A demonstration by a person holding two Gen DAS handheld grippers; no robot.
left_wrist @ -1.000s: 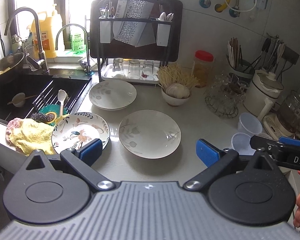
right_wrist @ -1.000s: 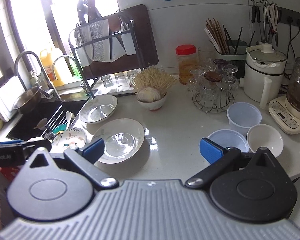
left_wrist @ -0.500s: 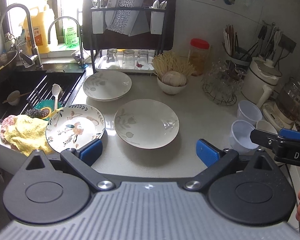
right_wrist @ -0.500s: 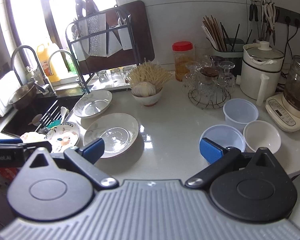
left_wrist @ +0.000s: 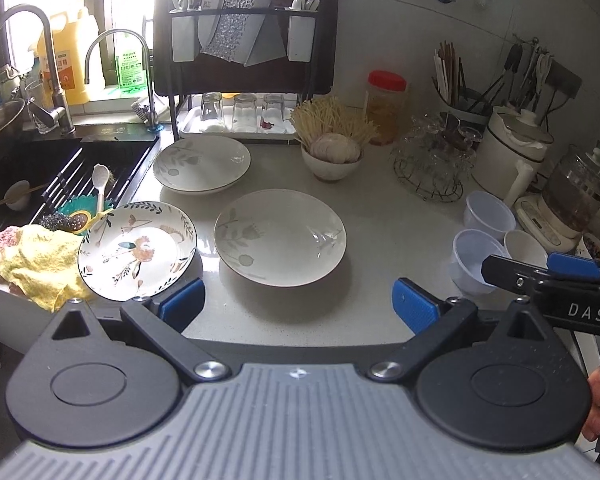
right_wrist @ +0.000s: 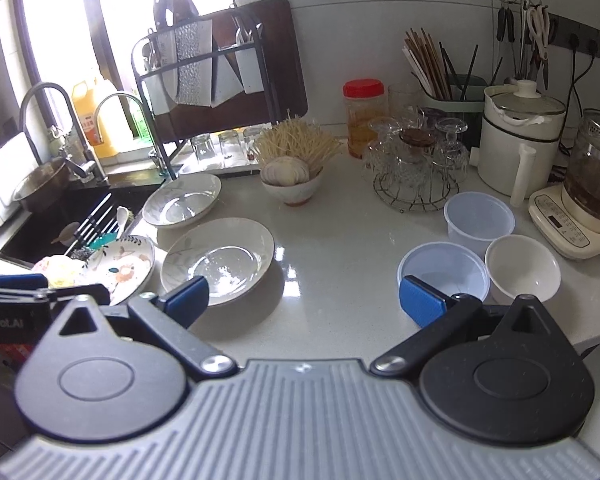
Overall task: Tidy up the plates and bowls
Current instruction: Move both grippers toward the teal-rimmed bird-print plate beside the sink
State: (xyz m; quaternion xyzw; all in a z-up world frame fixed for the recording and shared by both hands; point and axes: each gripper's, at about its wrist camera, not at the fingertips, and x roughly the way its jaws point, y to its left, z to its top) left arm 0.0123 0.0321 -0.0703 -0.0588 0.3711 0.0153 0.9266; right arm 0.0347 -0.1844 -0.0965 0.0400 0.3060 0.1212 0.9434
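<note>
Two pale leaf-print plates lie on the counter: one in the middle (left_wrist: 280, 236) (right_wrist: 218, 264) and one behind it by the sink (left_wrist: 202, 164) (right_wrist: 182, 204). A flowered plate (left_wrist: 138, 250) (right_wrist: 126, 266) rests tilted on a yellow cloth at the sink's edge. At the right stand two clear plastic bowls (right_wrist: 444, 270) (right_wrist: 479, 216) and a white bowl (right_wrist: 522, 268). My left gripper (left_wrist: 298, 308) is open, in front of the middle plate. My right gripper (right_wrist: 304, 296) is open over bare counter between the plates and bowls. Neither holds anything.
A bowl of garlic and noodles (left_wrist: 332, 152), a dish rack with glasses (left_wrist: 244, 116), a wire stand of glassware (right_wrist: 416, 168), a red-lidded jar (right_wrist: 364, 116), a white pot (right_wrist: 520, 140) and a kettle base (right_wrist: 568, 224) line the back. The sink (left_wrist: 40, 176) is left.
Both grippers have pulled back and up a little from the counter; the plates and bowls look slightly farther away. Nothing on the counter has moved.
</note>
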